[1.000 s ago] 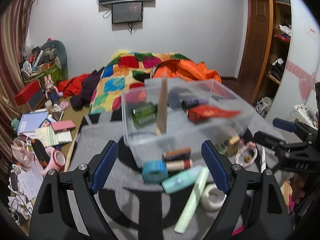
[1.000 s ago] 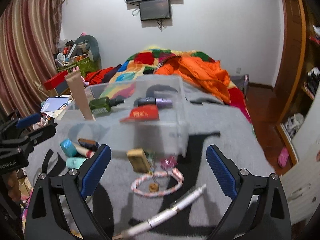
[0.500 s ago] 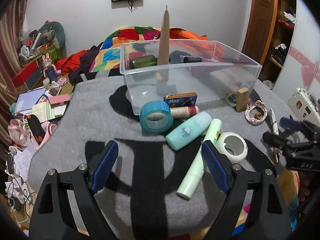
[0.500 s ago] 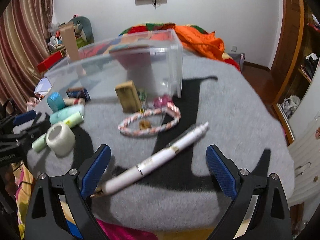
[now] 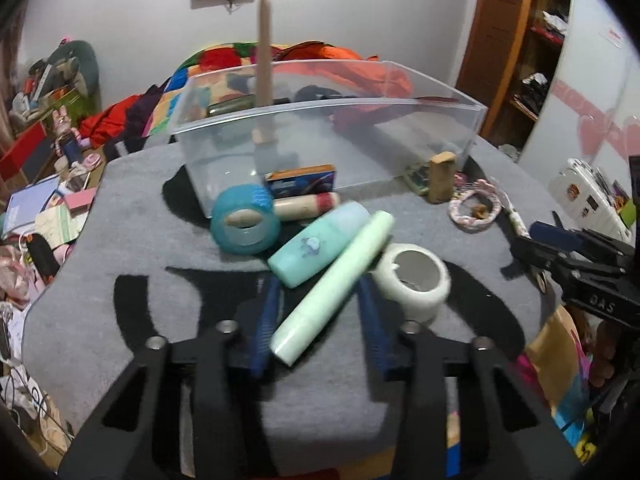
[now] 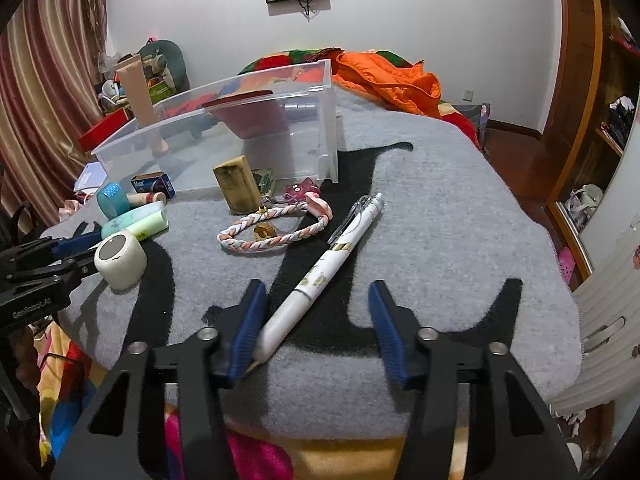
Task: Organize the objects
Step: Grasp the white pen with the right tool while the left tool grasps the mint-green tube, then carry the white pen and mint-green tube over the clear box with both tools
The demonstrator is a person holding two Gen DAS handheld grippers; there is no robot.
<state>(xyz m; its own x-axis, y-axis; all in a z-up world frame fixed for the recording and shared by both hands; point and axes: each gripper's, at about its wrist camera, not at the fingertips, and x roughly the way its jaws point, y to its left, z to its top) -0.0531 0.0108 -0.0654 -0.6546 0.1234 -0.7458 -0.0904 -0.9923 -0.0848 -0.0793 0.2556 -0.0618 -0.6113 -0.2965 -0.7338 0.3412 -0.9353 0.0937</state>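
Note:
A clear plastic bin (image 5: 400, 128) stands on the grey and black mat and holds a tall beige tube (image 5: 265, 60) and other items. My left gripper (image 5: 318, 322) is open, its fingers either side of a pale green tube (image 5: 336, 280), with a gap on both sides. A mint bottle (image 5: 316, 242), teal tape roll (image 5: 244, 226) and white tape roll (image 5: 412, 278) lie beside it. My right gripper (image 6: 316, 326) is open around the near end of a white pen (image 6: 320, 276); its left finger touches the pen. A braided bracelet (image 6: 276, 226) lies beyond.
A wooden block (image 6: 237, 189), a blue box (image 6: 154, 184) and a lip balm stick (image 5: 304, 206) lie in front of the bin. The mat's front edge is close under both grippers. Clutter covers the floor at left (image 5: 44, 208); a bed with orange bedding (image 6: 384, 76) lies behind.
Both grippers have dropped low to the mat and moved forward. Both have narrowed their jaws, the left around the green tube, the right around the pen.

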